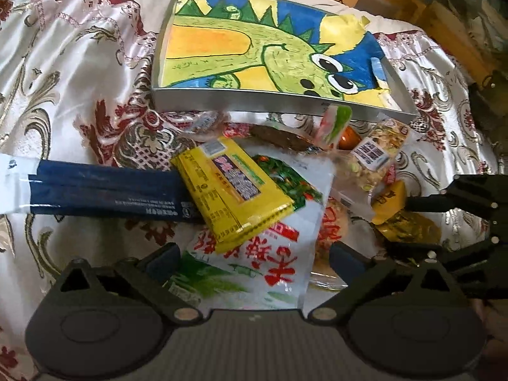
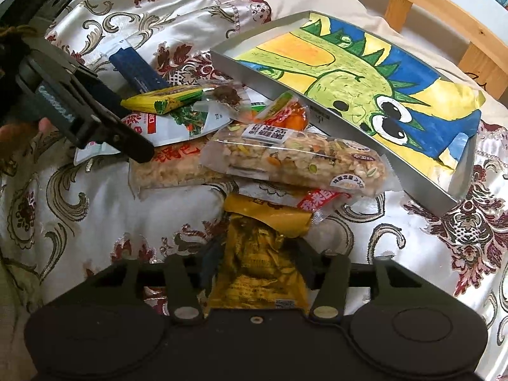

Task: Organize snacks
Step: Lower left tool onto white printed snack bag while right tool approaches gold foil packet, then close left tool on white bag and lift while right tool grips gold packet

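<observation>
A heap of snack packets lies on a patterned bedspread in front of a shallow silver box (image 1: 254, 101) (image 2: 317, 117) lined with a dinosaur drawing. My left gripper (image 1: 255, 258) (image 2: 127, 120) stands open over a white bag with red characters (image 1: 254, 254); its pads do not press the bag. A yellow packet (image 1: 231, 190) (image 2: 165, 100) lies on that bag, next to a long dark blue packet (image 1: 104, 190) (image 2: 139, 70). My right gripper (image 2: 257, 260) (image 1: 400, 225) is shut on a crumpled golden packet (image 2: 257, 273) (image 1: 409, 228) at the heap's near edge. A clear nut bar (image 2: 295, 158) (image 1: 377, 155) lies just beyond.
The box holds only the drawing. A wooden bed frame (image 2: 444, 9) (image 1: 406, 0) runs behind the box. More small packets, one orange (image 2: 295, 117), fill the gap between heap and box. A hand (image 2: 19, 130) holds the left gripper. Bare bedspread (image 1: 63, 63) lies to the left.
</observation>
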`<action>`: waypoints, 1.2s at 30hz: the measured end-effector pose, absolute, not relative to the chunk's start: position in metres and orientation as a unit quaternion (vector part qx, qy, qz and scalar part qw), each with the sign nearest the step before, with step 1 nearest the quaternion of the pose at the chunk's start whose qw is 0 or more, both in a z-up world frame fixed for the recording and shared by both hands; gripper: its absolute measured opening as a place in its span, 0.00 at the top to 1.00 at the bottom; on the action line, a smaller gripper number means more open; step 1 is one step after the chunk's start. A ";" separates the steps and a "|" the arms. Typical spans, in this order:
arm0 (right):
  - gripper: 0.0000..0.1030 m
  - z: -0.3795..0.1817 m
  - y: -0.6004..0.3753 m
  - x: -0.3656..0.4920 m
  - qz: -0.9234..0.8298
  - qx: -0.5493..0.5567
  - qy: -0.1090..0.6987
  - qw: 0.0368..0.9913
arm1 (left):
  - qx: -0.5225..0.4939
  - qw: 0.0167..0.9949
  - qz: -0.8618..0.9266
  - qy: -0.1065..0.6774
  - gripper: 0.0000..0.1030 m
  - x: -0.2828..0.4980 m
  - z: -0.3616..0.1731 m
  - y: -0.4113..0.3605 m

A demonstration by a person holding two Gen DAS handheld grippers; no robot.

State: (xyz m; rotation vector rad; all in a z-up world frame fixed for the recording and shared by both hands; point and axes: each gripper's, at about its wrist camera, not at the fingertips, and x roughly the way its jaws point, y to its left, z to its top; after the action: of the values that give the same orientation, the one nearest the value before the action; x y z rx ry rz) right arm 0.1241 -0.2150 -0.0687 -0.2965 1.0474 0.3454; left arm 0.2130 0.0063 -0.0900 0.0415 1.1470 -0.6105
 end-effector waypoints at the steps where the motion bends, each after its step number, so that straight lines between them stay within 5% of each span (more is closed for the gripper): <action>1: 0.51 -0.069 -0.215 0.124 0.164 -0.139 0.496 0.841 | 0.016 0.795 -0.288 0.534 0.06 0.212 -0.089 0.006; 6: 0.54 -0.067 -0.213 0.122 0.172 -0.140 0.494 0.841 | 0.006 0.792 -0.304 0.530 0.16 0.204 -0.082 0.000; 16: 0.54 -0.066 -0.211 0.123 0.165 -0.122 0.493 0.846 | 0.004 0.809 -0.267 0.523 0.08 0.210 -0.078 -0.012; 36: 0.57 -0.065 -0.217 0.124 0.165 -0.088 0.491 0.851 | -0.034 0.806 -0.247 0.537 0.41 0.207 -0.079 0.000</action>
State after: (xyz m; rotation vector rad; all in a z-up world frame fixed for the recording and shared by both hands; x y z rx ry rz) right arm 0.1245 -0.2171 -0.0650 -0.1858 1.0343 0.3483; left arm 0.2065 -0.0005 -0.0792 -0.0732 1.1488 -0.5283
